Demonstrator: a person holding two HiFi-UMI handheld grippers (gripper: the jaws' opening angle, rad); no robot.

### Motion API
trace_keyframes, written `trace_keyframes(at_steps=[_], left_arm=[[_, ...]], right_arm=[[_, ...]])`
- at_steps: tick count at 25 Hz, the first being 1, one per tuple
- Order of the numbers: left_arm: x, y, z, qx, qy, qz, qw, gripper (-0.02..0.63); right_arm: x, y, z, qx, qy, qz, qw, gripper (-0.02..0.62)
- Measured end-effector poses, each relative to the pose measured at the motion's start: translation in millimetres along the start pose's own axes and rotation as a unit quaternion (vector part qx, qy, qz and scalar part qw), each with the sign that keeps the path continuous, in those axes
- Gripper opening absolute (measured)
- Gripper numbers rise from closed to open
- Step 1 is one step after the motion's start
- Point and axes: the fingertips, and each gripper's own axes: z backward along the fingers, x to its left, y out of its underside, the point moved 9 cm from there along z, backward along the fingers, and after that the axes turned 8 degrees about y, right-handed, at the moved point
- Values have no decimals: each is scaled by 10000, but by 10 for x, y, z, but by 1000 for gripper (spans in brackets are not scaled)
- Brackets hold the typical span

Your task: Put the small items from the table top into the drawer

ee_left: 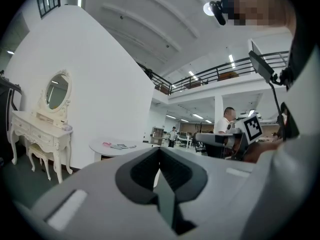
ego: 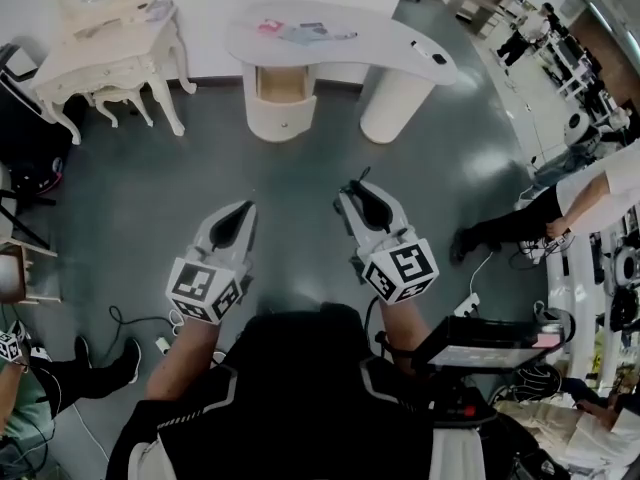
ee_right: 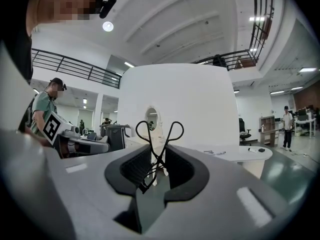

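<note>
Holding black scissors clamped in right gripper; left gripper jaws together, empty. Risk: thin blades pivot (loops top-heavy), slipping out before the drawer.

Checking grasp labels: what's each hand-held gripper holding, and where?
Right hand-held gripper pinches black scissor-like tool below its finger loops; left hand-held gripper holds nothing.

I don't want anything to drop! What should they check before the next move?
1. Right gripper clamped on the black scissor-like tool: ok.
2. Left gripper empty, jaws together: ok.
3. Drawer looks open: ok.
4. White table within reach: not ok, bare floor lies between.
5. Small items all off the tabletop: not ok.
</note>
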Motion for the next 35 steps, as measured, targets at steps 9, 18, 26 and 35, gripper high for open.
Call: trace_keyframes(at_steps=[9, 18, 26, 35], left_arm=[[287, 8, -231, 38, 150, -6, 9999, 0], [566, -117, -927, 166, -56, -77, 9998, 0], [767, -362, -1794, 79, -24, -272, 9996, 0], [990, -412, -2484, 288, -114, -143, 9994, 0]], right_arm=[[-13, 61, -285, 79, -21, 37, 10000, 89], [-663, 32, -885, -19, -170, -93, 9998, 89], [-1393, -120, -1461, -274, -431, -217, 9985, 89], [-1952, -167, -1964, -253, -896, -282, 9953, 89]])
